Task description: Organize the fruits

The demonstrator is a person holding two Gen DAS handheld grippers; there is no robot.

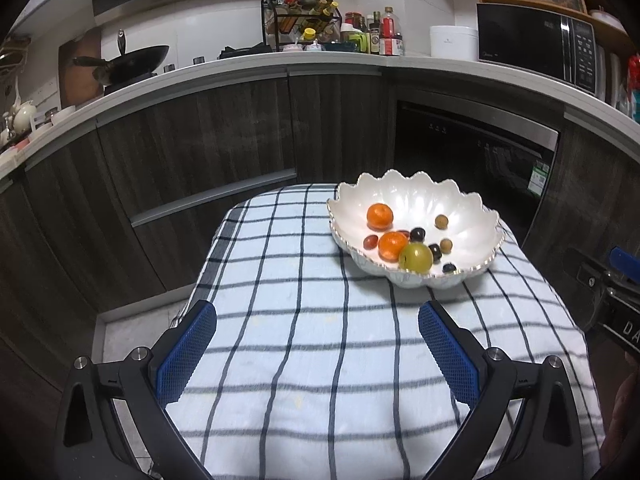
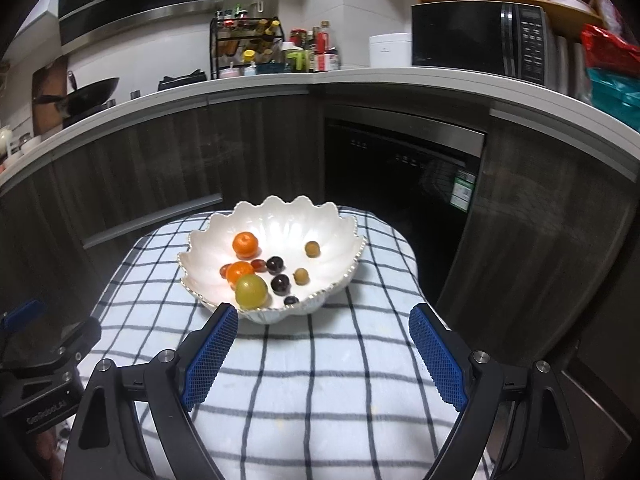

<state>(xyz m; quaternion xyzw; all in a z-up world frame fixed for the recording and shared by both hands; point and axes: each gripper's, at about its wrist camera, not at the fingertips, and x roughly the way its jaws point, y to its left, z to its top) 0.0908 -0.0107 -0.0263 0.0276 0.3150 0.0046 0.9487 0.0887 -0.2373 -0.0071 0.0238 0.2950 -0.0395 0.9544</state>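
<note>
A white scalloped bowl [image 1: 472, 208] [image 2: 340, 236] stands on a checked cloth [image 1: 304, 320] [image 2: 320, 364] at the table's far right. It holds two oranges [image 1: 380, 216] [image 2: 245, 245], a green fruit [image 1: 416, 257] [image 2: 251, 290], dark grapes [image 1: 417, 234] [image 2: 280, 283], small red fruits [image 1: 370, 242] and yellowish grapes [image 1: 441, 221] [image 2: 312, 249]. My left gripper [image 1: 318, 320] is open and empty, over the cloth short of the bowl. My right gripper [image 2: 324, 320] is open and empty, just in front of the bowl's near rim.
Dark cabinets [image 1: 200, 140] and a dishwasher [image 2: 400, 168] stand behind the table. The counter above carries a wok [image 1: 136, 62], a spice rack [image 1: 300, 24], bottles and a microwave [image 1: 536, 40]. The other gripper's body shows at the right edge [image 1: 608, 296] and left edge [image 2: 40, 368].
</note>
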